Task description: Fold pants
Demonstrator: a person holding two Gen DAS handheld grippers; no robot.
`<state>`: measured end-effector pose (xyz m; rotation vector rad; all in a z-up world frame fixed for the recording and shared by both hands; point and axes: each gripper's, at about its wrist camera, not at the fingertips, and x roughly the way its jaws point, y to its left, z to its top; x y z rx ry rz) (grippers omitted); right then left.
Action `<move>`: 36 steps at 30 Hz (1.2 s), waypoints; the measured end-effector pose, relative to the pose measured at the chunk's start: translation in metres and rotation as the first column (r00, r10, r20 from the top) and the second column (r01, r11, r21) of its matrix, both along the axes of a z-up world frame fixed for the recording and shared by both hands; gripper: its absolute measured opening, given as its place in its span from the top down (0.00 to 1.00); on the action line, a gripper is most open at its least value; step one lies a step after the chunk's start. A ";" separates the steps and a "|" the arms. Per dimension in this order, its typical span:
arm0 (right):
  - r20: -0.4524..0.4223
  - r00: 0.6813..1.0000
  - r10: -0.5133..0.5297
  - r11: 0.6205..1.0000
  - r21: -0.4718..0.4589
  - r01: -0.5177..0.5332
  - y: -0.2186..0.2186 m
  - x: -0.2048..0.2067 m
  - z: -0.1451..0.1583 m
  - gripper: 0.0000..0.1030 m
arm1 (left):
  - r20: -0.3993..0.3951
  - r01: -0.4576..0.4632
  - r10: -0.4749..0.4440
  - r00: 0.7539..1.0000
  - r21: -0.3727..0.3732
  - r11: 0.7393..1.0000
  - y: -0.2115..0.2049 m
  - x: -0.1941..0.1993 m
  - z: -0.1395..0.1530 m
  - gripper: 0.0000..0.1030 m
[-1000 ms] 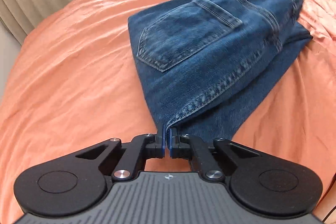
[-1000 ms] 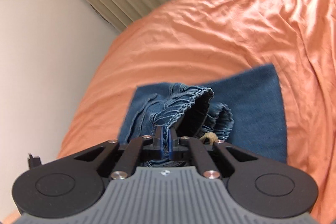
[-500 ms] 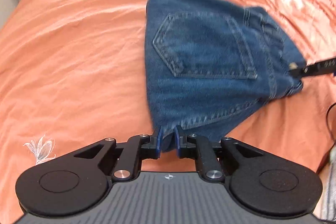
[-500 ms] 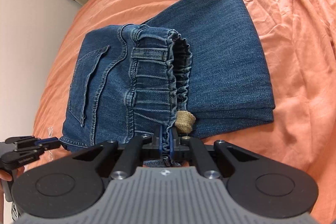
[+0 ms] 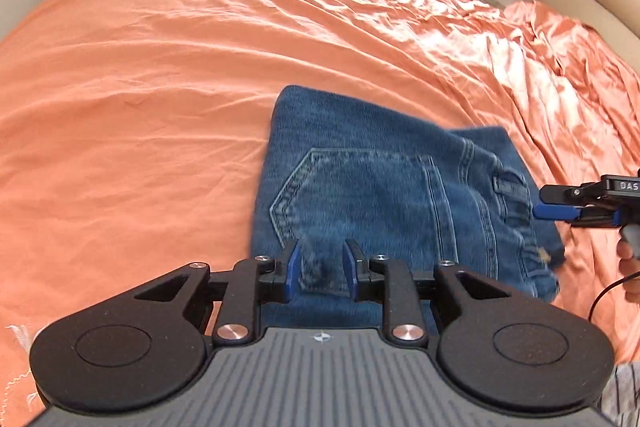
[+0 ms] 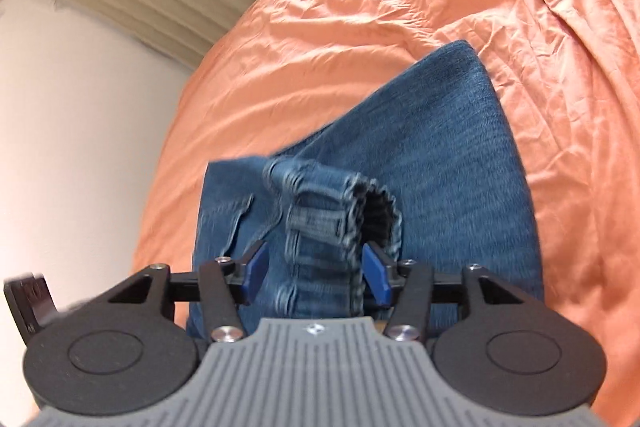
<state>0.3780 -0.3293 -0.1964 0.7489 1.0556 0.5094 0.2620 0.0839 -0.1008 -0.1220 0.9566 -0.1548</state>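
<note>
Both sets of tongs are letting go: half a second ago each was pinching denim, and now the left tongs (image 5: pixel 321 269) are standing wide over the seat seam, while the right tongs (image 6: pixel 316 273) are gaping wide around the elastic waistband (image 6: pixel 344 203), gripping nothing. The folded pants (image 5: pixel 384 195) are lying on the orange bed (image 5: pixel 160 75), back pocket (image 5: pixel 360 199) facing up, waistband end bunching slightly above the leg layers beneath. Judging from this, the last fold is landing and the release is under way. Doing it well likely means drawing both tongs straight back from the pants without snagging the belt loops, then pressing the raised waistband flat so the stack's edges are lining up.
</note>
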 end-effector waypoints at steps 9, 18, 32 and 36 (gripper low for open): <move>-0.118 0.992 -0.033 0.991 0.128 0.048 0.005 0.036 -0.047 0.68 | -0.009 -0.098 0.097 0.995 -0.131 0.987 0.023 0.021 -0.013 0.70; 0.114 0.990 0.076 0.997 -0.022 -0.075 0.038 0.033 0.045 0.88 | 0.039 -0.179 0.192 0.981 -0.217 0.959 0.040 0.022 -0.010 0.71; 0.039 0.998 -0.047 0.956 -0.287 0.056 -0.010 0.076 0.060 0.88 | 0.104 -0.140 0.177 0.979 -0.294 0.946 0.030 0.017 0.008 0.71; 0.004 0.995 -0.103 0.937 -0.335 0.098 -0.025 0.078 0.018 0.90 | 0.089 -0.123 0.152 0.984 -0.268 0.955 0.025 0.018 -0.002 0.71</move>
